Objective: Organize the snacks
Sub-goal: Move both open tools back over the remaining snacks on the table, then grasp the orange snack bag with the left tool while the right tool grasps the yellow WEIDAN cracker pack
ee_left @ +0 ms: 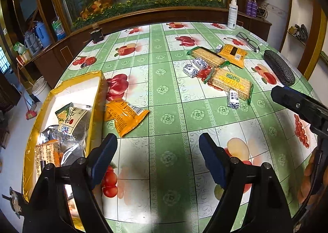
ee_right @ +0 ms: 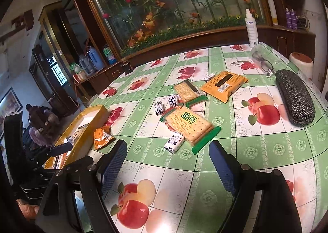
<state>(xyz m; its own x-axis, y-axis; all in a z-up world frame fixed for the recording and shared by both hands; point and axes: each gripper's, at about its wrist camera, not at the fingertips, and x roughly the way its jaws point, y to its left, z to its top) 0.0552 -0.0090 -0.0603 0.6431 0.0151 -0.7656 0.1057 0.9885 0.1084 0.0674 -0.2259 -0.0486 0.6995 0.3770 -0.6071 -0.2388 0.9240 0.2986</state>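
Both grippers parted wide and holding nothing: left gripper (ee_left: 157, 150) over bare tablecloth (ee_left: 168, 114), right gripper (ee_right: 168, 161) likewise above a printed apple.

Just past the left jaw, in the left wrist view, an orange snack pouch (ee_left: 125, 115), crinkled, barcode side up, lying flat and touching the outer wall of the yellow-taped foam box (ee_left: 96, 101). Inside that box, seen only from this side: a green-and-white packet (ee_left: 70, 119), clear wrappers, and an orange printed pack (ee_left: 46, 154) near the close end. From the right wrist view, only the box's outer wall (ee_right: 82, 140) and a sliver of contents, with the same pouch (ee_right: 101, 136) against it.

Ahead of the right jaws, a cracker pack marked WEIDAN (ee_right: 189, 125), green-edged, clear-fronted, tilted on the cloth, with a small black-and-white spotted candy (ee_right: 174, 143) touching its near corner. Farther out, two more spotted candies (ee_right: 166, 104), a second cracker pack (ee_right: 187, 90), and a flat orange packet (ee_right: 224, 84) label up. All loose on the table, well apart from the box.

Beyond, near the right edge, a dark textured glasses case (ee_right: 295, 97), folded spectacles (ee_right: 263, 64), and a white spray bottle (ee_right: 251, 27) at the far rim.

Across the left wrist view's right side, the other gripper's black finger.
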